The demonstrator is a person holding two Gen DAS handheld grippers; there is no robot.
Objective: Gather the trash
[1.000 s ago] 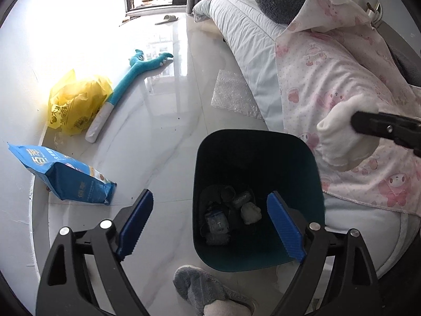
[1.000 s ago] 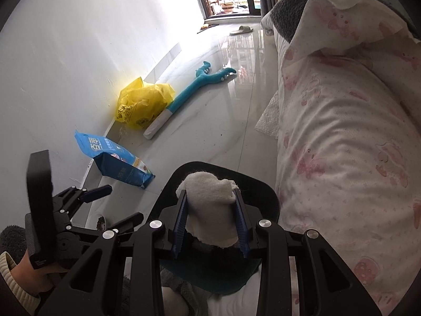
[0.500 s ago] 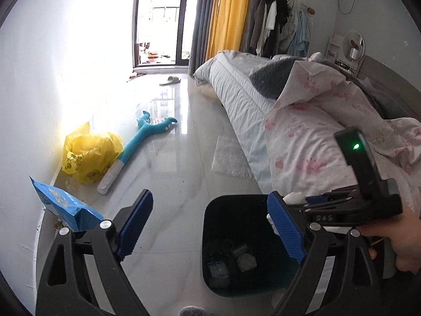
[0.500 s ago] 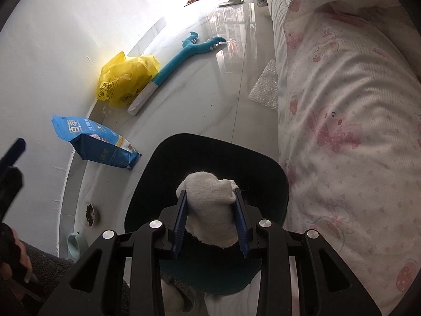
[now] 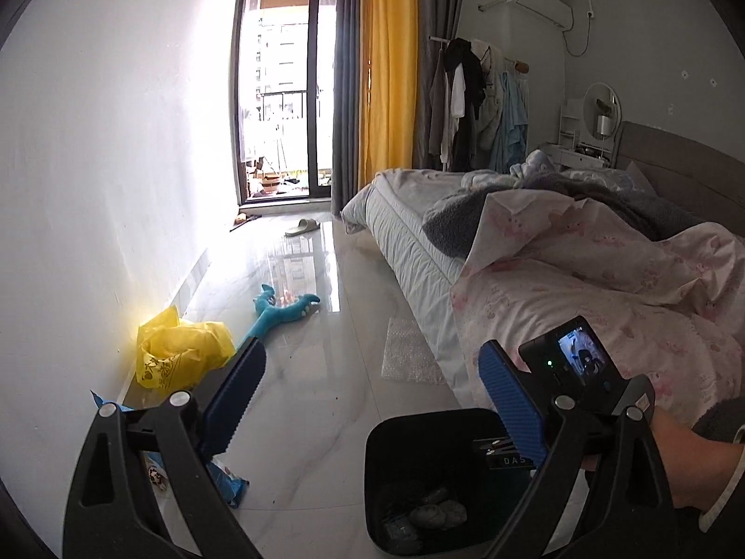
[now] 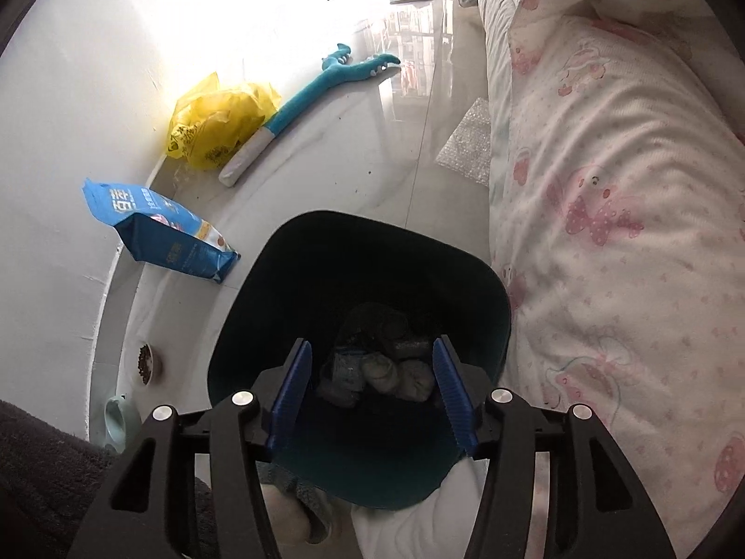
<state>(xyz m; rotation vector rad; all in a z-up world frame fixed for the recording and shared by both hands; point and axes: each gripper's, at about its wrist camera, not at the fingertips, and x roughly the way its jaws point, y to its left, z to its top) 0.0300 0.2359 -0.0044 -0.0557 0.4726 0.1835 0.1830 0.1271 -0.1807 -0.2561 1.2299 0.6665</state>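
Both tools were found unclenched. Left of the bin (image 6: 372, 270), the left gripper (image 5: 372, 400) was held with its jaws spread wide and nothing between them. Directly above the bin, the right gripper (image 6: 370, 393) was pointed steeply down; its jaws had just been opening, and nothing was gripped between the blue pads (image 6: 291, 393). Crumpled tissues (image 6: 400, 375) and other trash were seen lying at the bottom of the bin, framed by the parted pads. Against the wall to the left of the bin, a blue bag (image 6: 163, 233) was lying on the floor (image 6: 372, 163), with a yellow plastic bag (image 6: 219, 123) beyond it and a teal plush toy (image 6: 321, 88) beside that. Just right of the bin, a bed was covered by a pink-patterned quilt (image 6: 605, 209), and a sheet of bubble wrap (image 6: 468, 146) lay at the bed's edge, beyond the bin.
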